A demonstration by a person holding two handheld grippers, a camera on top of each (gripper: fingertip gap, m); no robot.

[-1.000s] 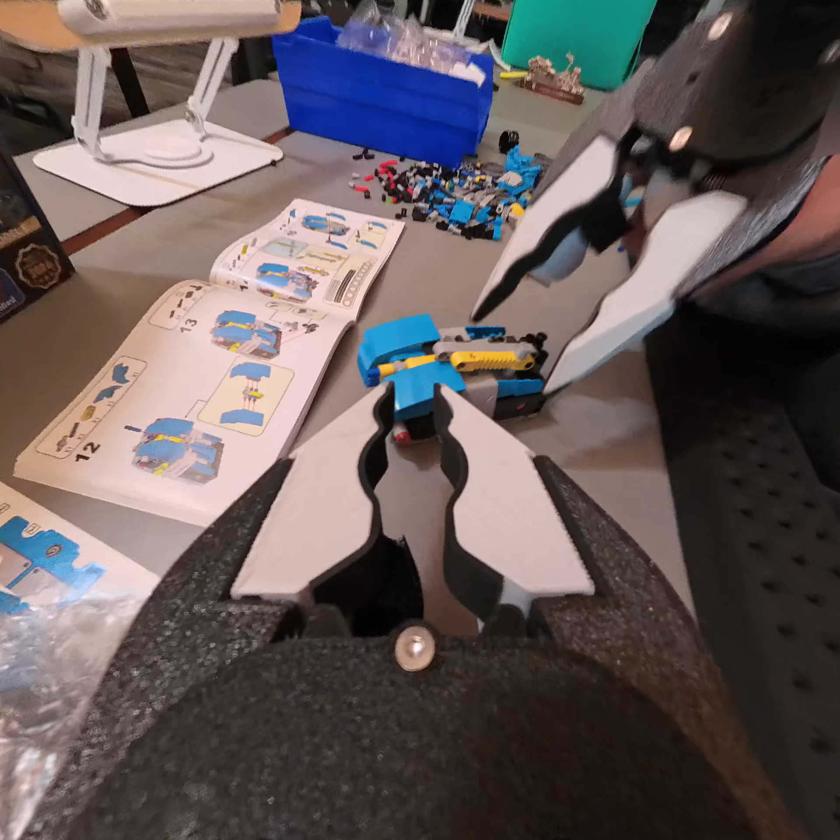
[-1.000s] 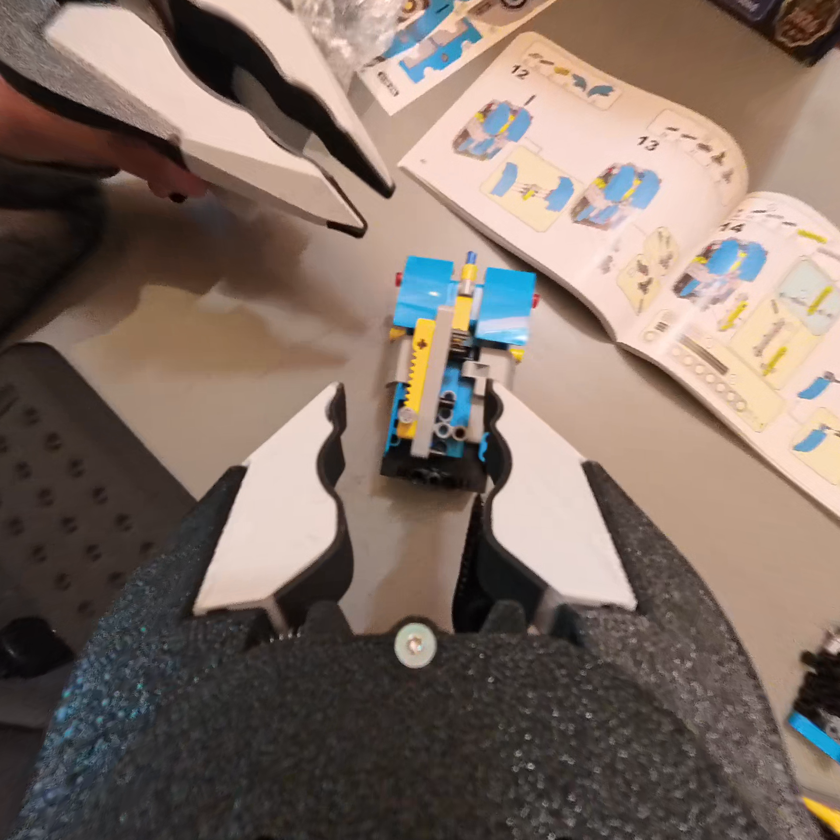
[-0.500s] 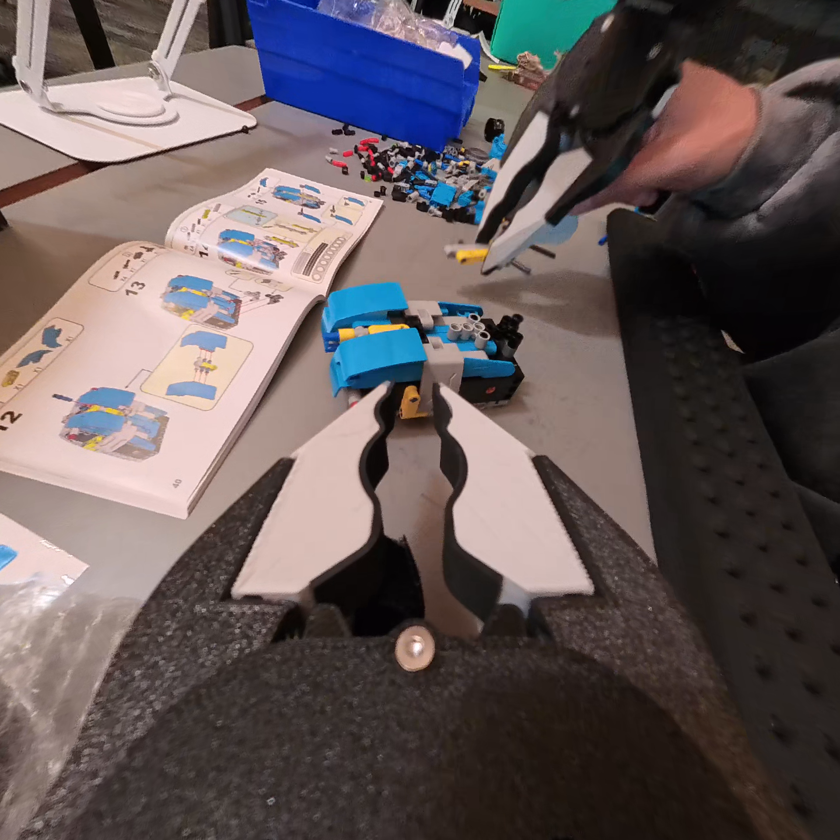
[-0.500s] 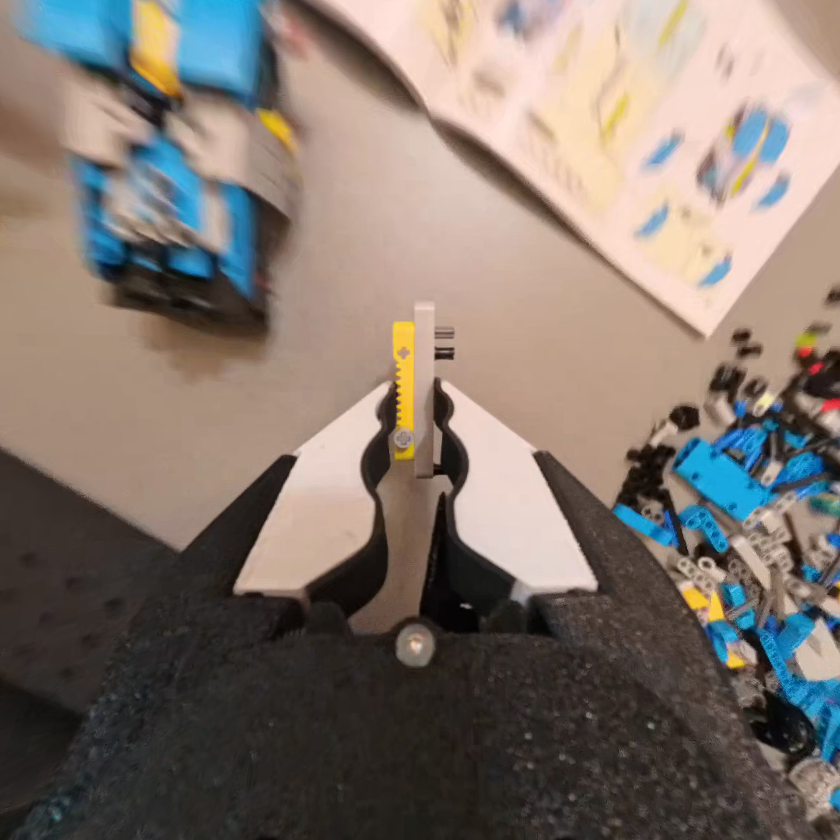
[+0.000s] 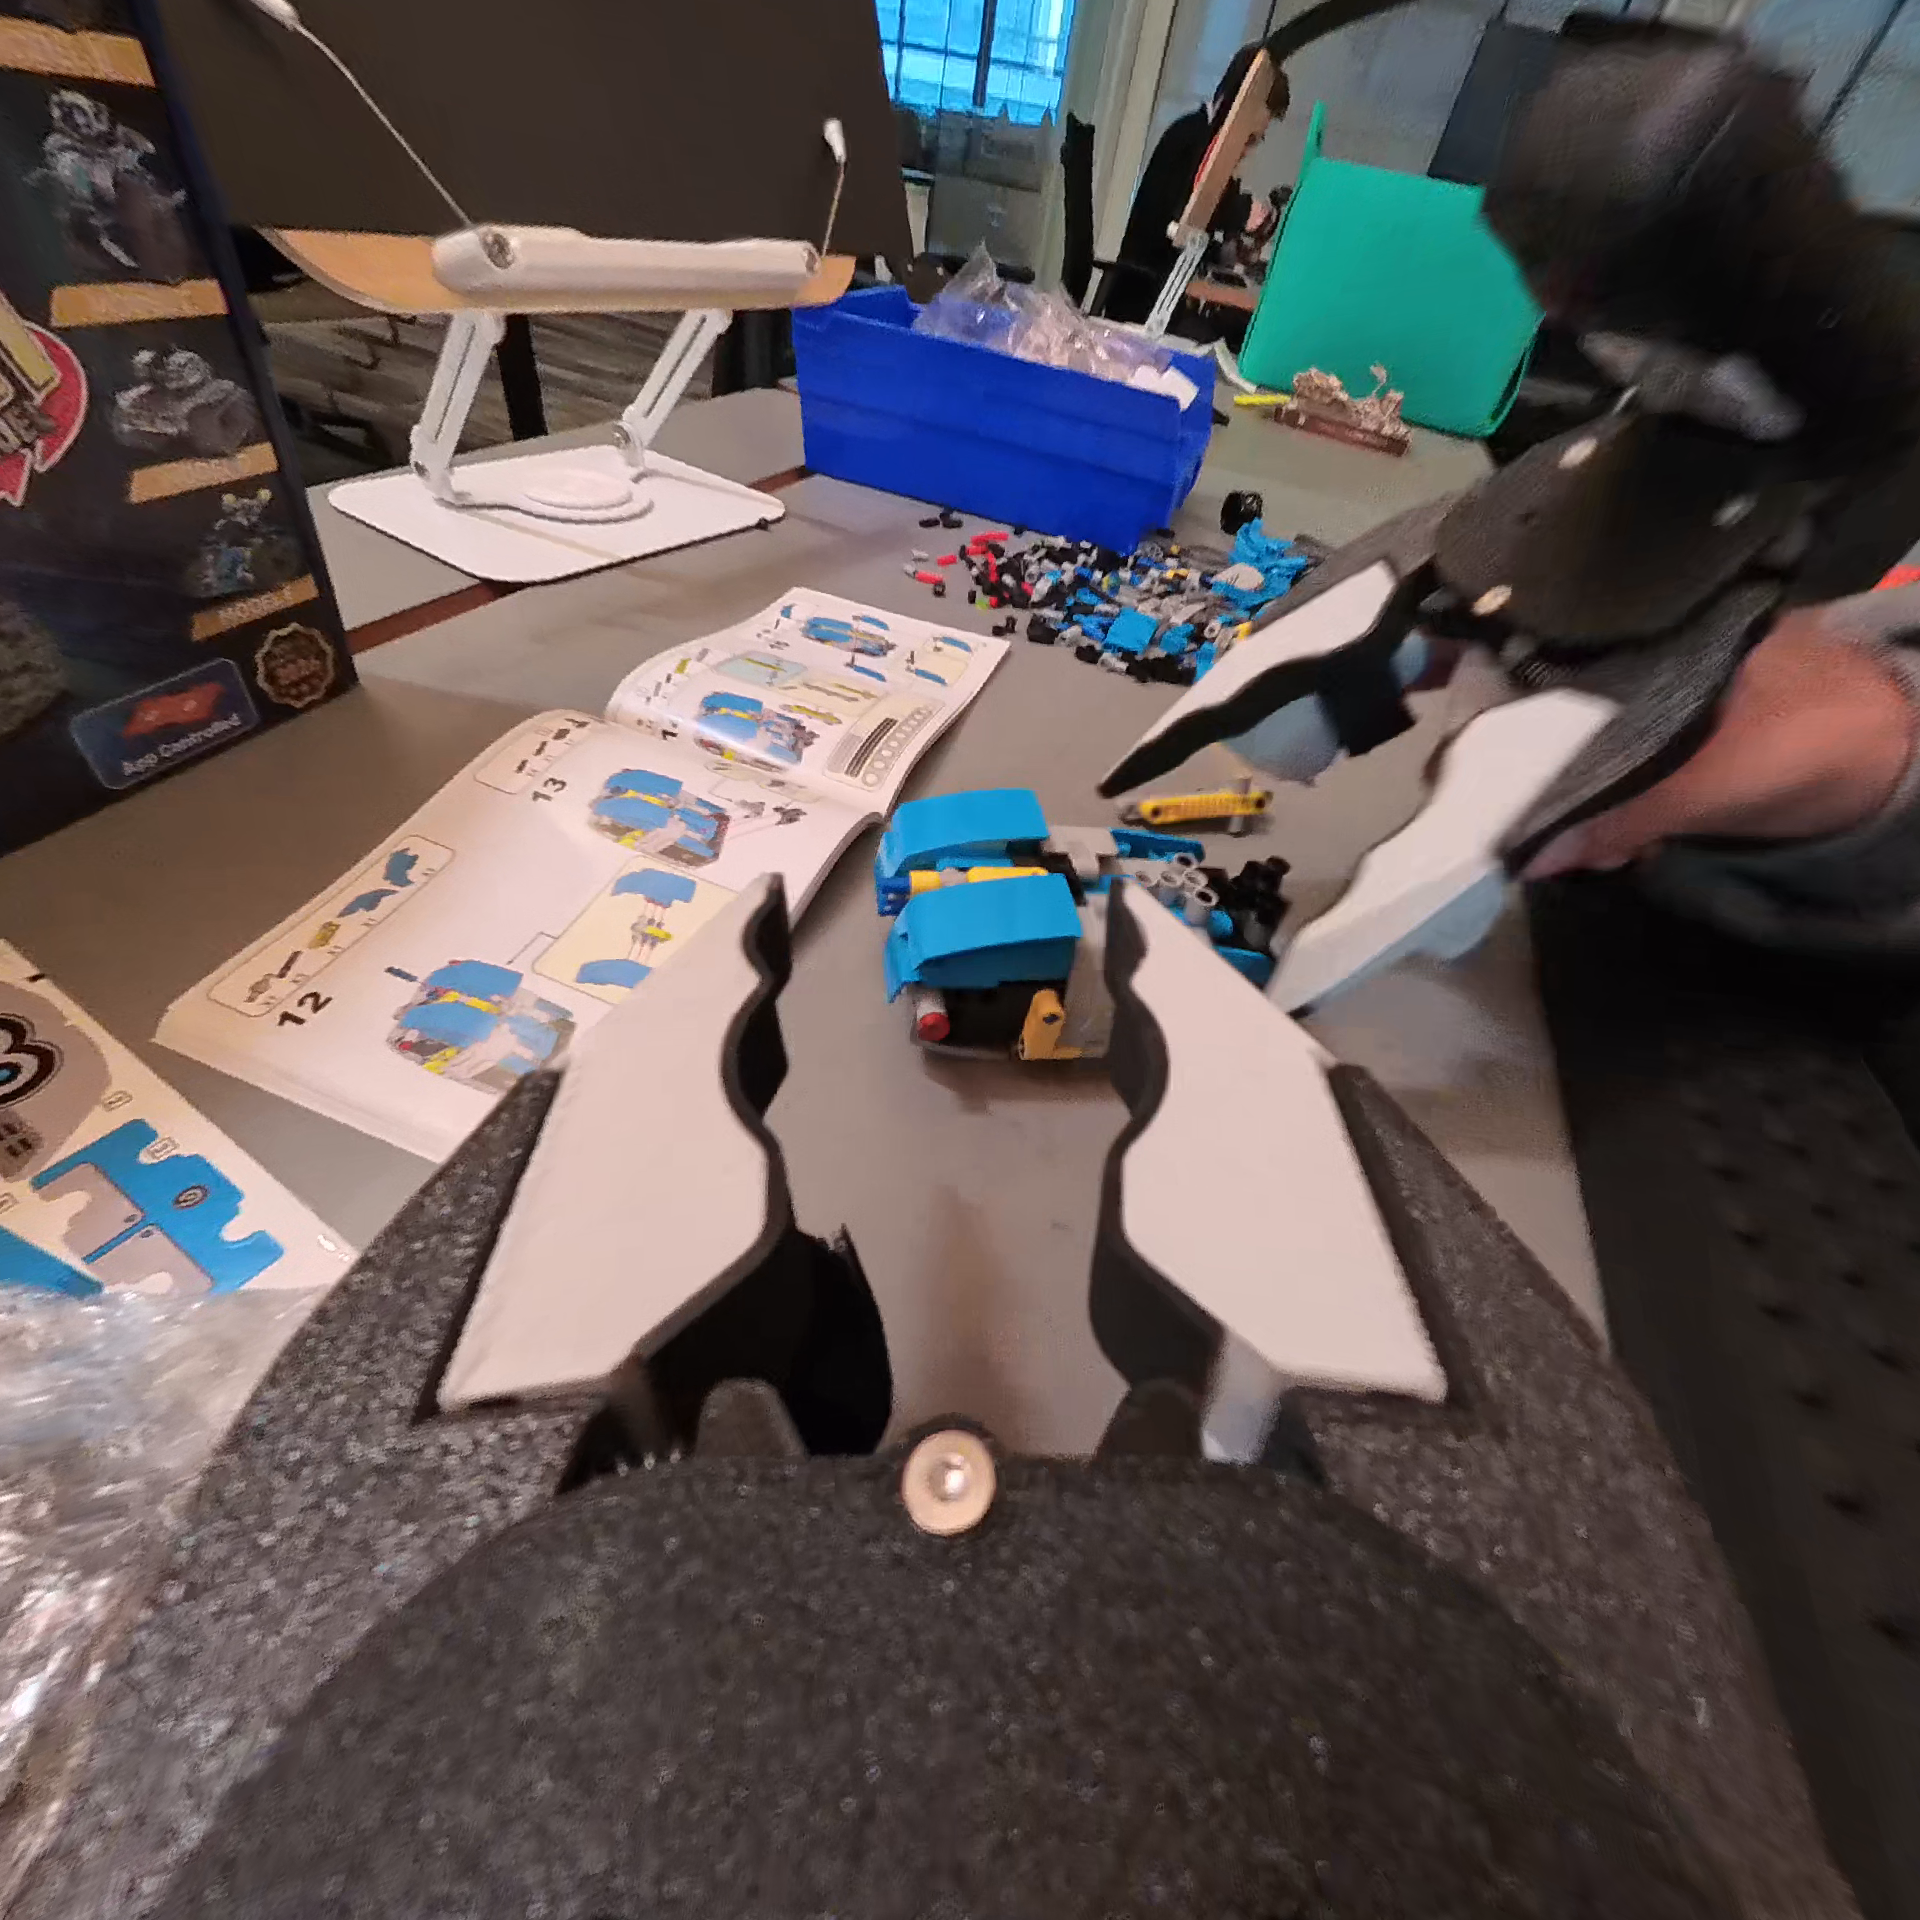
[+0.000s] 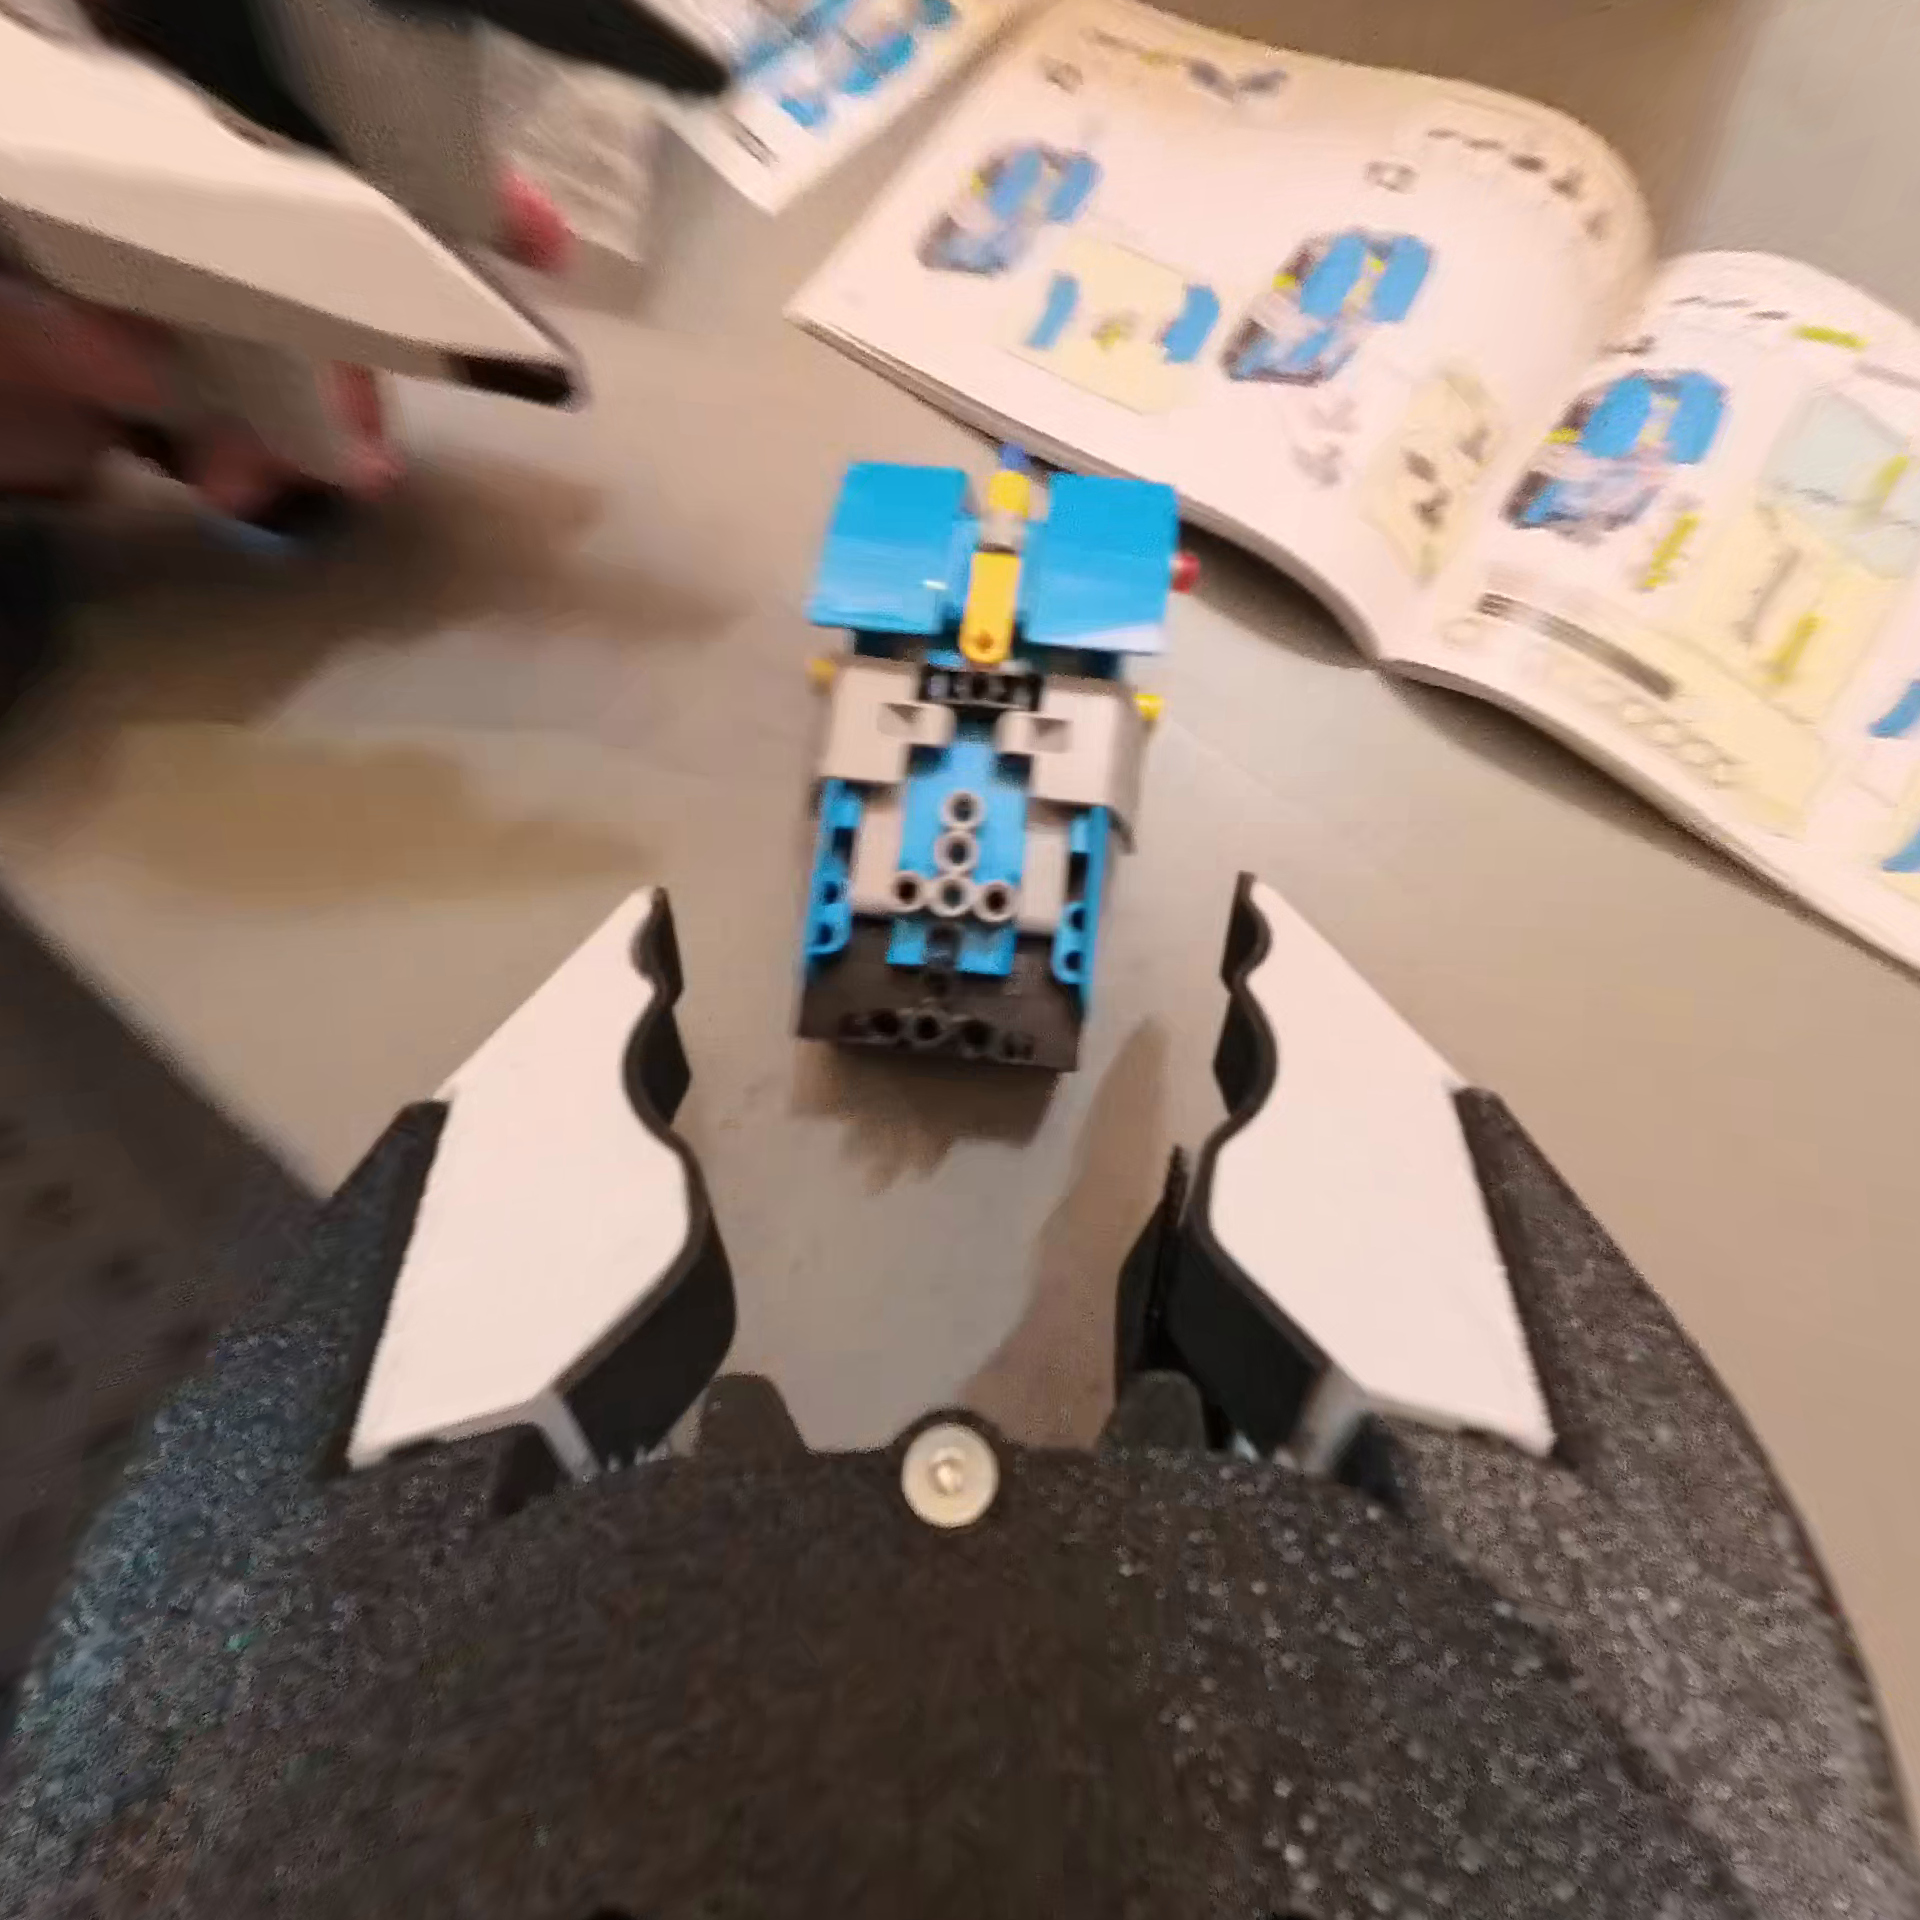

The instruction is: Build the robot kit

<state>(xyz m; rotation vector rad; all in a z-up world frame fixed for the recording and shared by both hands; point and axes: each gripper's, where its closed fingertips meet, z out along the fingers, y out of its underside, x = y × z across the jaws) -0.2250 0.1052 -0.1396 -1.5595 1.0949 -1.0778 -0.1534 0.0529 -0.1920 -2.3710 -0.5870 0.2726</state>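
While both gape wide (empty) | left hand-held gripper (image 5: pixel 940 914) — right hand-held gripper (image 6: pixel 951 914) | flank brick model (image 6: pixel 982 758)

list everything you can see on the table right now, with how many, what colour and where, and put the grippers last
brick model: one, blue, grey and black, table centre, between both grippers
yellow toothed bar: one, lying on the table just behind the model
instruction booklet: one, white, open, beside the model
loose bricks: a pile, mostly blue and black, before the bin
storage bin: one, blue, far side
white stand: one, far left
printed box: one, dark, upright, left edge
left gripper: open, holding nothing
right gripper: open, holding nothing
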